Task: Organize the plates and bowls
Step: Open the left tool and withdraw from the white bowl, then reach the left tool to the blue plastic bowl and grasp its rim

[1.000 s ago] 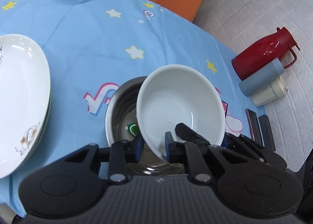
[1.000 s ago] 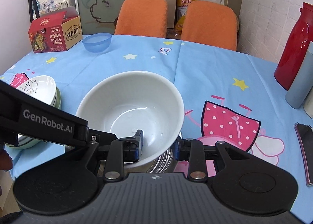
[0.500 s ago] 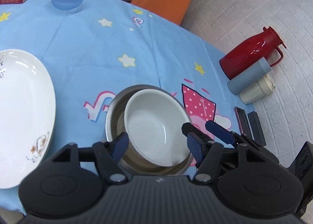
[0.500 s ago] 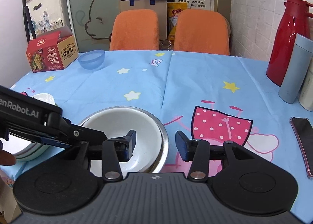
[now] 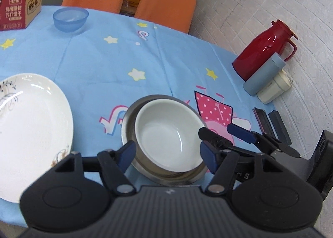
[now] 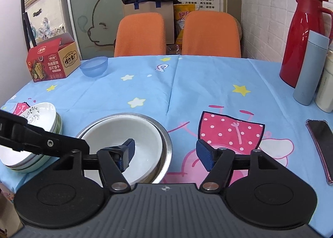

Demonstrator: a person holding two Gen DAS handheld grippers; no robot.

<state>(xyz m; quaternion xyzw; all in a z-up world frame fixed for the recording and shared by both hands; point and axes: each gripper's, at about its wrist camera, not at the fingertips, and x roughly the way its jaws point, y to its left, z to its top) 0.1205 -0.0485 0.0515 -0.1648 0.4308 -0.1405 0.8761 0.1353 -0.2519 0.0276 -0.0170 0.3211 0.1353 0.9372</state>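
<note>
In the left wrist view, the white bowl (image 5: 166, 136) is seen nested upright inside the steel bowl (image 5: 133, 113) on the blue tablecloth (image 5: 124, 55); a second ago it was tilted and pinched at its rim. The left gripper (image 5: 168, 154) is now spread apart with nothing gripped, the bowl lying beyond and between its fingers but not pressed by the pads. The view has drawn back, so more of the table is shown. A stack of white plates (image 5: 31, 130) is seen to the left, and a blue plastic bowl (image 5: 70, 19) stands far off beside a red carton (image 5: 18, 7). The right gripper (image 5: 220, 136) is seen at the right of the bowls, its blue pads clear of the rim.

In the right wrist view, the right gripper (image 6: 165, 151) is opening wide and nothing is held; earlier its pads were clamped on the white bowl's (image 6: 124, 136) rim. One finger hangs over the bowl, the other over the tablecloth (image 6: 208, 75). The left gripper's arm (image 6: 37, 138) is seen crossing before the stacked plates (image 6: 39, 117).
</note>
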